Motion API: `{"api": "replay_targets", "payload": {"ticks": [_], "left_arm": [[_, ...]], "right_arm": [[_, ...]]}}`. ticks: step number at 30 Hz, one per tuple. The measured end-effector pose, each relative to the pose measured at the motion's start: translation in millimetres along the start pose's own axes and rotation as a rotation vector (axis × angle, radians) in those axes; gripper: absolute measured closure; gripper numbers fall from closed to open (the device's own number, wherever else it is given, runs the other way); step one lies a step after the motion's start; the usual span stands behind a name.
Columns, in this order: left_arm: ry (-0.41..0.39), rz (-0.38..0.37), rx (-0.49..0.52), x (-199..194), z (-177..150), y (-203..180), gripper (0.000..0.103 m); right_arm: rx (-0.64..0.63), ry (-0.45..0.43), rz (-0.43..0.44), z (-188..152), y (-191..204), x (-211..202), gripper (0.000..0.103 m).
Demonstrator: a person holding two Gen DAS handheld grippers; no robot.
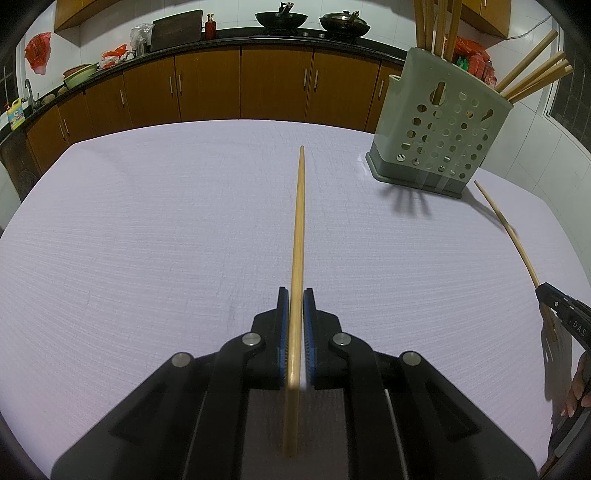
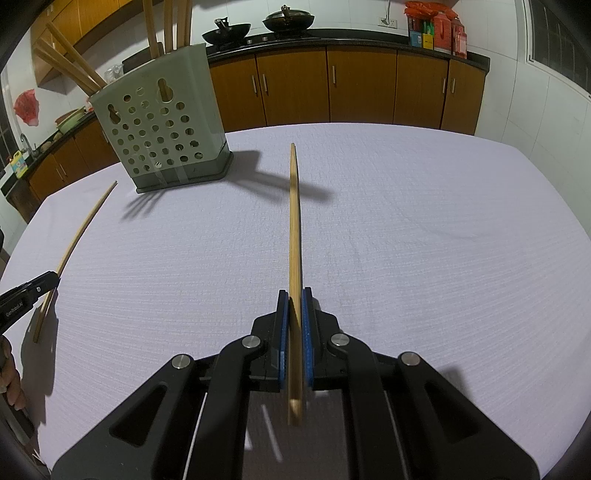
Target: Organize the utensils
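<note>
My left gripper (image 1: 295,295) is shut on a wooden chopstick (image 1: 298,229) that points forward above the white tablecloth. My right gripper (image 2: 294,295) is shut on a second wooden chopstick (image 2: 294,221), also pointing forward. A grey-green perforated utensil holder (image 1: 441,125) with several chopsticks standing in it sits at the far right in the left wrist view and at the far left in the right wrist view (image 2: 159,122). Each gripper shows at the edge of the other's view, holding its chopstick: the right one (image 1: 543,291), the left one (image 2: 51,278).
The table (image 1: 147,221) has a white cloth. Brown kitchen cabinets (image 1: 273,85) and a counter with two woks (image 1: 281,18) run behind it. Red bags and bottles (image 2: 439,29) stand on the counter. The person's fingers (image 1: 578,384) show at the right edge.
</note>
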State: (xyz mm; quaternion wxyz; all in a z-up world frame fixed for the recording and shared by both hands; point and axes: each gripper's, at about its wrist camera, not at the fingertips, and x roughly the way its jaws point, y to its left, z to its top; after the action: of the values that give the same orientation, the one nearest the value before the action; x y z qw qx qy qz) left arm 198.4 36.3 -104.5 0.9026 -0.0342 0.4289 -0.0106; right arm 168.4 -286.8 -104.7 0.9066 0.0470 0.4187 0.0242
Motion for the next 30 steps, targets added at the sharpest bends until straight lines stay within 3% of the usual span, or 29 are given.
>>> {"api": "replay_targets", "payload": {"ticks": [30], "left_arm": [[0.000,0.014,0.040,-3.9,-2.6,-2.1,0.095]], "right_arm": [[0.012,-0.002,0.009,-0.3,-1.1,-0.5,0.095]]}}
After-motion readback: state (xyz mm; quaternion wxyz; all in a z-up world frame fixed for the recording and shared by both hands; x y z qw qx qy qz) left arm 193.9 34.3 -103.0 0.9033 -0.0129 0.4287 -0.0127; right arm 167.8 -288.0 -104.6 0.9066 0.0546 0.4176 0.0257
